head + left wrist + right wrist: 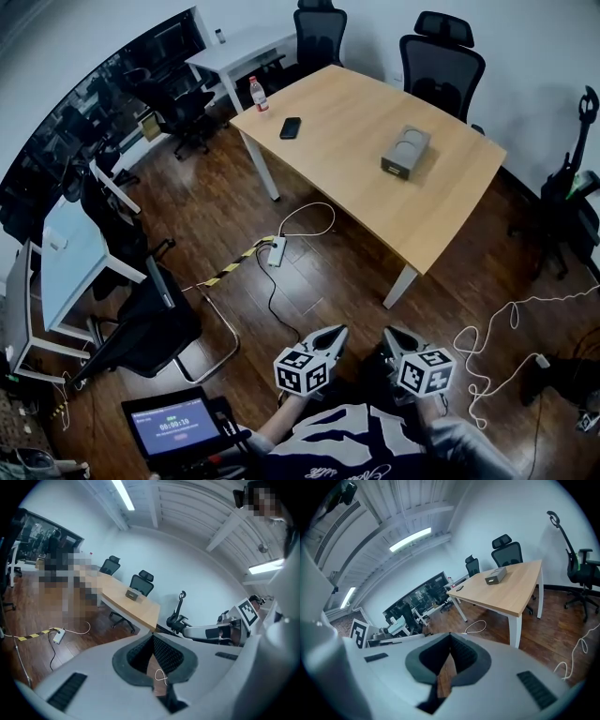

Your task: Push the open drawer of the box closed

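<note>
Fingers on both tools were closed. The left gripper [335, 334] and the right gripper [393, 336] hung side by side at six o'clock in the head view, close in front of the person [347, 436]. Each had its tips met and held nothing, and only wooden floor [337, 281] showed through the gap behind the pads. Neither touched anything.

Beyond them, toward eleven o'clock, a power strip [277, 250] and its cable [305, 220] lay on the floor. Farther on, the pale wooden surface [375, 197] stretched from eleven to one o'clock, well apart from the grippers. The box [406, 152] sat on it at about one o'clock. Its drawer [395, 170] end faced seven o'clock, toward the person, but how far the drawer stood out was too small to tell. A phone [291, 127] and a bottle [258, 94] lay well apart from the box, toward eleven o'clock.

The box looked small, stiff and probably light, and the surface looked smooth. A push on the drawer alone would likely have slid the whole box away. The safer way seemed to be to set one pair of shut fingers behind the far end as a stop. The other pair would then press squarely on the middle of the drawer front, along its run. An off-centre push could have skewed or jammed it. No squeezing seemed needed.
</note>
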The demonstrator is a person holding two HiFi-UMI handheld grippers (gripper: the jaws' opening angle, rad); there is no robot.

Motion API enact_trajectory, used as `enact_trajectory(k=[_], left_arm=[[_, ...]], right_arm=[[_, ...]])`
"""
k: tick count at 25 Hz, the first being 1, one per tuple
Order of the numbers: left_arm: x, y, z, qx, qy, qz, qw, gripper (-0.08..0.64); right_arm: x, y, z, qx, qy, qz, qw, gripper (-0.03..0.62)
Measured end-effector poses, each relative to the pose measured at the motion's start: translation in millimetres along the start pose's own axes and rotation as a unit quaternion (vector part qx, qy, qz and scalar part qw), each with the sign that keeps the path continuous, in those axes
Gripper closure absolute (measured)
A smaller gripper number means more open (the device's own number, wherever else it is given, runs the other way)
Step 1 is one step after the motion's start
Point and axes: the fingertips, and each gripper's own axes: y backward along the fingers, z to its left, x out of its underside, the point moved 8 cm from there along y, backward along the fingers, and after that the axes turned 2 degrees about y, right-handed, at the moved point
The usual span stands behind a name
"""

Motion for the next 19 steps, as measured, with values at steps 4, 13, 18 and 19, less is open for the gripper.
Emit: enact_trajectory(k=[4, 13, 18, 19], left_arm=[[5, 9, -3, 0.0, -0.002, 0.003, 1.0, 0.558], [8, 26, 2, -0.019, 0.005, -0.011, 0.9998, 0.558], [10, 26, 0, -0.02, 0.007, -0.015, 0.9997, 0.558], [10, 26, -1, -0.019, 0.007, -0.015, 0.9997, 0.558]], right_arm=[[5, 1, 6, -0.004, 0.005, 0.003, 1.0, 0.594], [7, 1, 12, -0.011, 0.012, 0.003, 1.0, 0.594], [9, 6, 11, -0.011, 0.014, 0.003, 1.0, 0.594], [9, 6, 11, -0.01, 0.014, 0.003, 1.0, 0.595]])
